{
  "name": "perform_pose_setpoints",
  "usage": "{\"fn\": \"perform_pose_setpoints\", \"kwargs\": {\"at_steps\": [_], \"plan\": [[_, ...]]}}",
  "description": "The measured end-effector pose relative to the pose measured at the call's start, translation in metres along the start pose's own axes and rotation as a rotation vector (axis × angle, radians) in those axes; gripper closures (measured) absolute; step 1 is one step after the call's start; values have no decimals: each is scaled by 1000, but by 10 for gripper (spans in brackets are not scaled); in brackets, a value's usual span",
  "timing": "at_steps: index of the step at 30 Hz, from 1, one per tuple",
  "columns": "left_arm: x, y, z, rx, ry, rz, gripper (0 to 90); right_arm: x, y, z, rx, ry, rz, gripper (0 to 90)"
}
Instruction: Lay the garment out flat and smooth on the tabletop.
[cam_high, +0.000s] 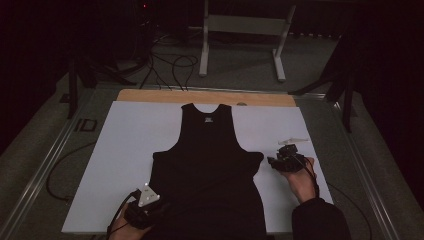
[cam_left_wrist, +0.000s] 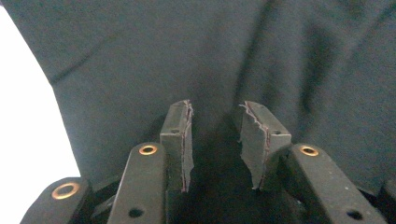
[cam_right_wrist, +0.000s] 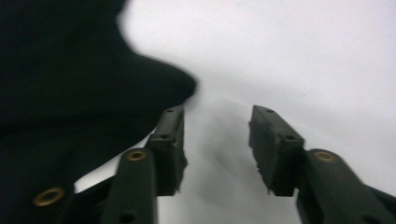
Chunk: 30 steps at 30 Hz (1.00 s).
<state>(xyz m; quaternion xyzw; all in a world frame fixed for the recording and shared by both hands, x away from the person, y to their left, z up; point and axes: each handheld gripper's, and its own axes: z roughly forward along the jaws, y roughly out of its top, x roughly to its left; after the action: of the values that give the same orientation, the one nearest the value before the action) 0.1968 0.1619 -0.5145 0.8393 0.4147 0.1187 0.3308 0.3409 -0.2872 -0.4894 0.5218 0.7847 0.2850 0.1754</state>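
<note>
A black sleeveless top lies flat on a white sheet, neck toward the far side. My left gripper is at the top's lower left edge, near the table's front. Seen from the left gripper view, the left gripper stands open over the dark cloth, its pads apart with fabric beneath them. My right gripper is beside the top's right armhole corner. Its own view shows the right gripper open above the white sheet, with the black corner just left of its left jaw.
A wooden table edge shows beyond the sheet. On the floor behind stand a white frame's legs and loose cables. Metal rails run along the table's sides.
</note>
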Motion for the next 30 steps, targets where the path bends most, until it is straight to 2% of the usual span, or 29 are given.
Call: {"fn": "perform_pose_setpoints", "kwargs": {"at_steps": [2, 5, 7, 8, 9, 13, 15, 18, 21, 23, 24, 27, 29, 30], "plan": [[-1, -4, -4, 1, -28, -16, 629, 4, -8, -6, -21, 53, 5, 497], [-1, -9, -8, -5, -77, -51, 626, 15, -21, -15, -36, 107, -15, 472], [0, -10, -9, -6, -85, -59, 623, 20, -25, -19, -42, 124, -25, 464], [0, -11, -10, -10, -89, -63, 623, 25, -30, -24, -45, 149, -33, 456], [0, -12, -10, -12, -88, -61, 621, 38, -44, -35, -61, 184, -75, 455], [-4, -13, -10, -16, -77, -35, 584, 63, -71, -50, -56, 248, -166, 468], [-6, -14, -12, -20, -56, -16, 549, 72, -84, -56, -42, 278, -201, 476], [-5, -17, -18, -31, -26, -21, 528, 83, -99, -63, -17, 319, -246, 502], [1, -20, -24, -56, 25, -53, 525, 92, -110, -69, 2, 343, -298, 511], [6, -21, -26, -70, 71, -91, 525, 95, -115, -67, 31, 336, -317, 506], [9, -22, -27, -73, 91, -107, 526, 96, -116, -67, 29, 333, -322, 505], [13, -23, -26, -53, 103, -130, 526, 98, -116, -66, 29, 321, -350, 527], [10, -23, -21, -16, 103, -105, 531, 101, -117, -66, 23, 293, -390, 588], [8, -22, -20, -8, 130, -79, 540, 101, -116, -66, 26, 287, -384, 647]]}}
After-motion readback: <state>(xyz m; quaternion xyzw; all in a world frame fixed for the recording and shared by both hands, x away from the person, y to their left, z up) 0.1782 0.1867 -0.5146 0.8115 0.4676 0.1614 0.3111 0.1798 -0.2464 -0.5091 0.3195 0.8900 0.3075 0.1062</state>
